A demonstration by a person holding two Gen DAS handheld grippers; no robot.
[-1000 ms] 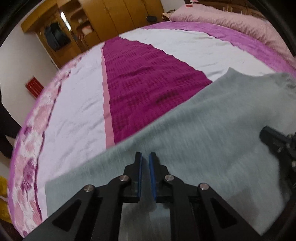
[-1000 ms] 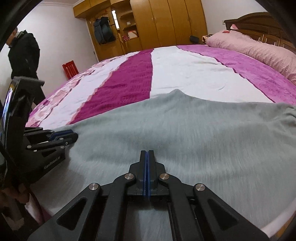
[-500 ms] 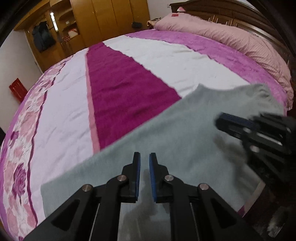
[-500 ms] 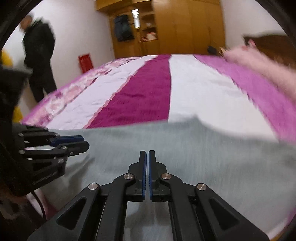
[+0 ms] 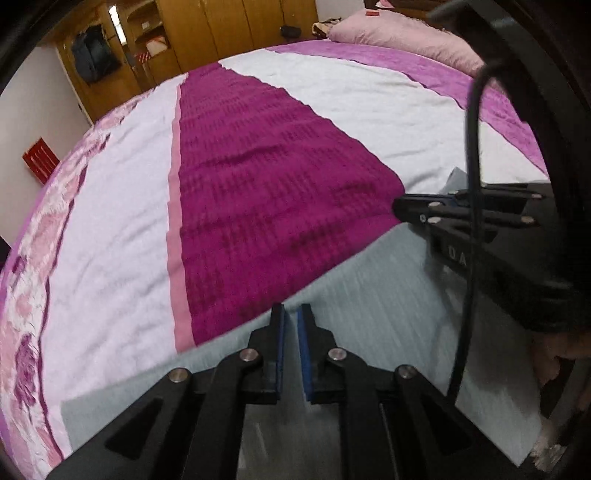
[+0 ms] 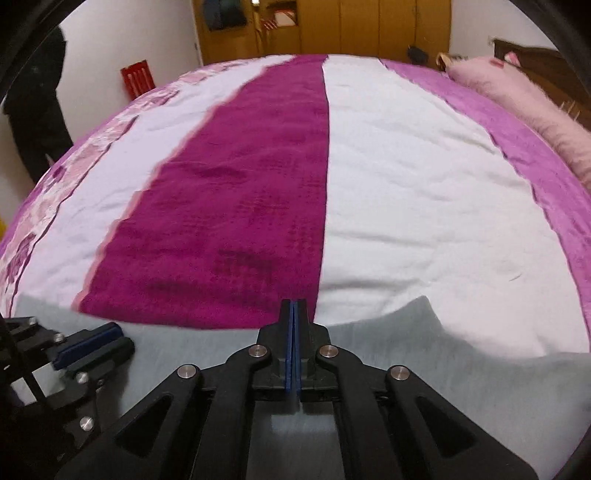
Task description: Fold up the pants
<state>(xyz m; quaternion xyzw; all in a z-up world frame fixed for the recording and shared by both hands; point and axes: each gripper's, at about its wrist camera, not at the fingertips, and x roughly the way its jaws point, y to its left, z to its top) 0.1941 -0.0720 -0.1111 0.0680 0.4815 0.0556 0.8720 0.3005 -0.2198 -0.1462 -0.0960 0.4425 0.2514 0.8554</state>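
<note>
Here, grey pants [image 6: 424, 369] are spread flat along the bed's [image 6: 406, 184] near edge, over a magenta, white and purple striped cover. Wooden wardrobes [image 6: 369, 29] line the far wall. Left claw [image 5: 290, 314] nearly closed, right claw [image 6: 293, 306] pressed together; nothing is pinched.

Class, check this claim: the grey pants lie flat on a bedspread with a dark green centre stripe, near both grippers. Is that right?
Not quite. The centre stripe of the bedspread is dark magenta, not green, as the right wrist view shows. The grey pants do lie flat on it near the left gripper and right gripper.
</note>
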